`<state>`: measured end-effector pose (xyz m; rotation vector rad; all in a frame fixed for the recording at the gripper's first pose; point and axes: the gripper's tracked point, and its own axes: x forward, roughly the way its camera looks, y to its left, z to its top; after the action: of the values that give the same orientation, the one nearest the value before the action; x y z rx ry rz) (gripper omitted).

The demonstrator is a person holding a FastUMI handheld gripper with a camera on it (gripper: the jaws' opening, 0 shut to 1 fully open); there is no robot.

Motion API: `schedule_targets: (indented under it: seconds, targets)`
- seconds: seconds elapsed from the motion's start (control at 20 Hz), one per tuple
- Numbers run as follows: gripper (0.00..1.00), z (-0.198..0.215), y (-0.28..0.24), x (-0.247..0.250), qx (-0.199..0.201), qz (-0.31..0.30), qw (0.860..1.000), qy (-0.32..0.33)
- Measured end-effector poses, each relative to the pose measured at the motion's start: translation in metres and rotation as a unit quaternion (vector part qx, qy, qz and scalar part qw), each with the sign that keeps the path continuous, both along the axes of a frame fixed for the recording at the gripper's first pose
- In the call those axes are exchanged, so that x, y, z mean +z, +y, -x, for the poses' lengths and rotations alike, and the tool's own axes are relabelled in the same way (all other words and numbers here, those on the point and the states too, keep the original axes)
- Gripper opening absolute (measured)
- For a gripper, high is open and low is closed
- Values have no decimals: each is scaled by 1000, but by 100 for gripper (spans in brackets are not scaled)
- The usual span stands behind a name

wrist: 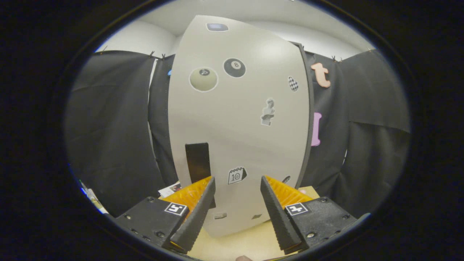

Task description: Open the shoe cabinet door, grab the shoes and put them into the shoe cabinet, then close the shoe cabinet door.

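Your gripper (237,188) is spread wide and empty, facing the closed shoe cabinet door (239,119) at 12 o'clock. Its dark handle (197,162) sits toward 11 o'clock, beyond your left finger. Advance straight and you'll likely bump the door panel, missing the handle.

The fingers of the gripper (237,183) stand apart, covering the lower end of the dark rectangular handle (197,161) at eleven o'clock of them on the tall pale sticker-covered cabinet door (239,119). The door hides the cabinet's inside.
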<state>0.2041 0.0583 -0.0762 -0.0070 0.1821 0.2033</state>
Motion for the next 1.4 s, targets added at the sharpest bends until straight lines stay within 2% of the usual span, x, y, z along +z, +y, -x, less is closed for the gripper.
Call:
schedule_targets:
  seconds: [0.25, 0.65, 0.85, 0.95, 1.25, 1.4]
  targets:
    - [82, -32, 8, -1, 6, -16, 1000, 9]
    - [83, -53, 23, -3, 18, 13, 1000, 14]
    - [84, -33, 15, 10, 15, -5, 1000, -11]
    - [85, -18, 14, 18, 25, -19, 999, -27]
    - [88, 24, -23, 36, -34, -12, 998, -54]
    - [97, 50, -34, 40, -41, 8, 997, -67]
